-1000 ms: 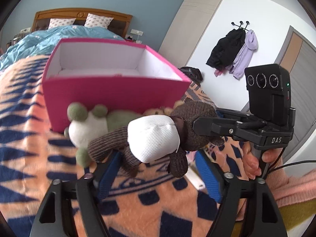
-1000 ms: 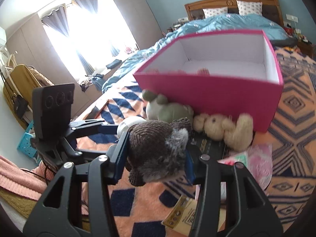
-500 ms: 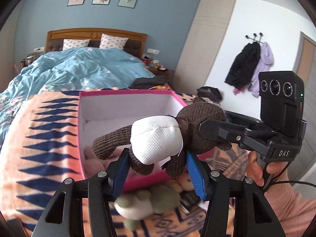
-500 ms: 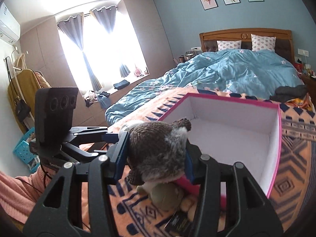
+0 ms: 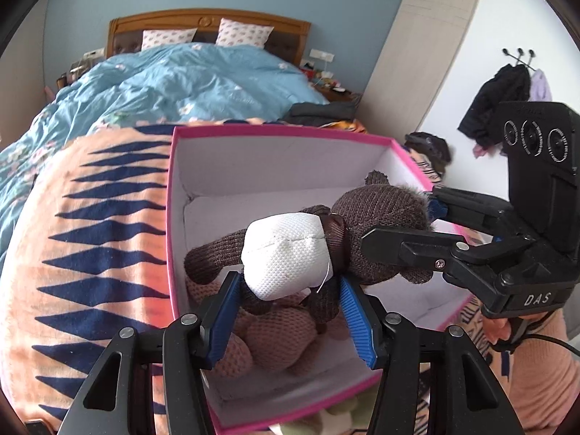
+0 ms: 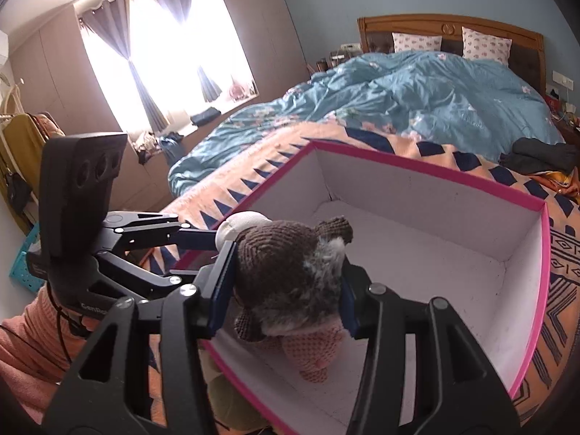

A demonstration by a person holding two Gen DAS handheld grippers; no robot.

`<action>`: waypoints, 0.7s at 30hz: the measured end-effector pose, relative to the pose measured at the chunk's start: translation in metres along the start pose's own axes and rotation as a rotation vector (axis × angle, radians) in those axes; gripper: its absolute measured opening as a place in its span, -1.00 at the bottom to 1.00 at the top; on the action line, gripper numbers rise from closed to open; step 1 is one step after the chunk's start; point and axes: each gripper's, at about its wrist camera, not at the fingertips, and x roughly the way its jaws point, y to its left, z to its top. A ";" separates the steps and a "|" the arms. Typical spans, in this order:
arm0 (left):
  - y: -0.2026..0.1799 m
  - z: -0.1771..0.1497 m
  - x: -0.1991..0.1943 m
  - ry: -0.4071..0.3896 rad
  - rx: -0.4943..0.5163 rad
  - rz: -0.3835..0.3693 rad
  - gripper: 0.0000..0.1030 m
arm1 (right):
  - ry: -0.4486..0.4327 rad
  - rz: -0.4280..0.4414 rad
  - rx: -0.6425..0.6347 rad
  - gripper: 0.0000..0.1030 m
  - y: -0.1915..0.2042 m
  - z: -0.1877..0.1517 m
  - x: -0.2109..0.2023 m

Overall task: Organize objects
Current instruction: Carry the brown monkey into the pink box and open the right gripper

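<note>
White capitals "DAS" stand on the black body of my right gripper (image 5: pixel 398 224), just above the hand holding it, seen from my left wrist. From my right wrist, my left gripper (image 6: pixel 214 235) carries pale lettering, partly hidden, starting "GenRo".

Left wrist cam: sits just behind left hand-held gripper (image 5: pixel 290 311), tilted down, right over near corner of pink box (image 5: pixel 170 217), very close. Faces across box toward headboard (image 5: pixel 206 21). Right hand-held gripper (image 5: pixel 431 217) pokes in beyond box's right rim.

Right wrist cam: just behind own fingers, over box's (image 6: pixel 427 172) near rim, also close and tilted down; window (image 6: pixel 163 54) beyond box on left.

Shared: box interior, brown plush (image 5: pixel 380 217), blue duvet (image 6: pixel 417 98), headboard.
</note>
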 end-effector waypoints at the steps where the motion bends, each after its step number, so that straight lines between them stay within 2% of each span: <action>1: 0.001 0.001 0.003 0.004 -0.001 0.007 0.08 | 0.012 -0.007 -0.003 0.01 -0.001 0.001 0.004; 8: 0.000 0.008 0.014 0.013 0.008 0.080 0.03 | 0.096 -0.029 0.035 0.08 -0.016 0.009 0.026; 9: -0.001 0.008 0.015 0.015 0.011 0.090 -0.04 | 0.123 -0.043 0.037 0.12 -0.017 0.010 0.031; 13: 0.001 0.008 0.014 0.001 -0.003 0.102 -0.06 | 0.202 -0.147 0.036 0.12 -0.019 0.008 0.044; 18: 0.000 0.003 0.007 -0.034 0.004 0.114 -0.01 | 0.195 -0.235 0.048 0.19 -0.020 0.007 0.039; 21: -0.001 -0.003 -0.004 -0.069 -0.004 0.095 0.06 | 0.194 -0.253 0.084 0.29 -0.025 0.007 0.035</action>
